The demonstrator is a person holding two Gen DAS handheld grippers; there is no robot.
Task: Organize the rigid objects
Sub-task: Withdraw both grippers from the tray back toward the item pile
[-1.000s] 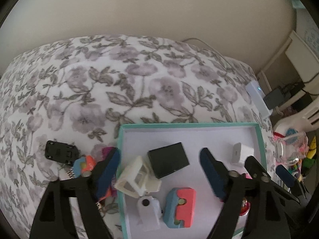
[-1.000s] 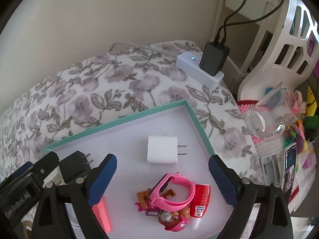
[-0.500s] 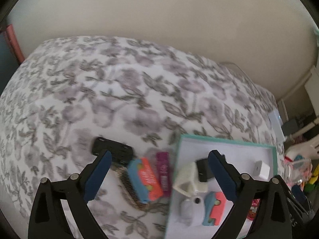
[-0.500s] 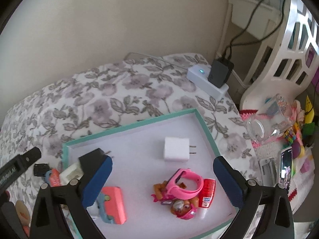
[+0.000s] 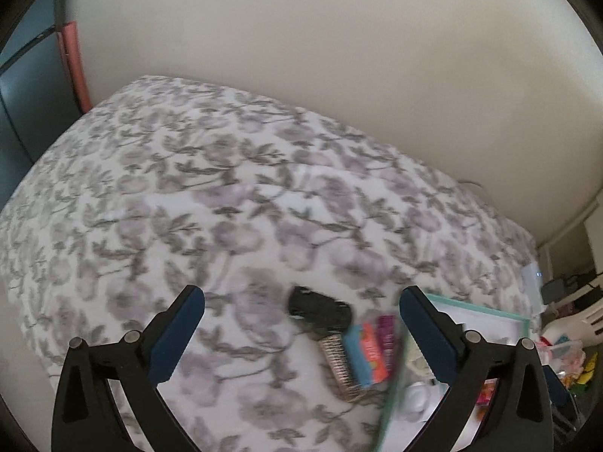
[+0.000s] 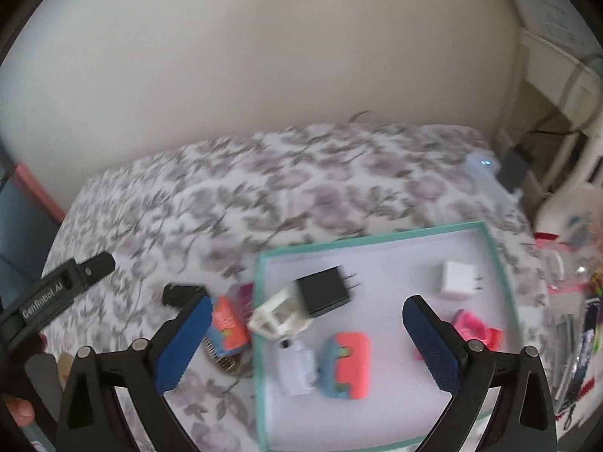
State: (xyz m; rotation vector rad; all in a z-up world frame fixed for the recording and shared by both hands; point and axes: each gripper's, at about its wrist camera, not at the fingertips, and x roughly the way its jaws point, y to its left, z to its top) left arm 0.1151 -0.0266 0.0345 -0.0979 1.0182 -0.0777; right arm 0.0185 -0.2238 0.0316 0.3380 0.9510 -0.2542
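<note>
A teal-rimmed white tray (image 6: 369,241) lies on the floral bedspread (image 5: 226,207). In it are a black charger (image 6: 326,290), a white charger (image 6: 458,280), a white frame piece (image 6: 279,314), a blue-and-orange toy (image 6: 346,363) and a pink watch (image 6: 473,329). Left of the tray lie a black flat piece (image 5: 320,314), a brush (image 5: 339,365), a blue-and-orange box (image 5: 367,354) and a magenta piece (image 5: 386,329). My left gripper (image 5: 299,297) hovers above these with its jaws opening and nothing between them. My right gripper (image 6: 306,303) hangs open and empty over the tray's left half.
A white power strip (image 6: 490,177) with a dark adapter (image 6: 514,167) sits at the bed's far right corner. White furniture and colourful clutter (image 6: 580,301) crowd the right side. A cream wall backs the bed. A hand (image 6: 19,410) shows at lower left.
Both grippers rose and drew back. The left view swung left off the tray to the loose items on the bedspread. The right view shifted left too. Both jaws widened slightly.
</note>
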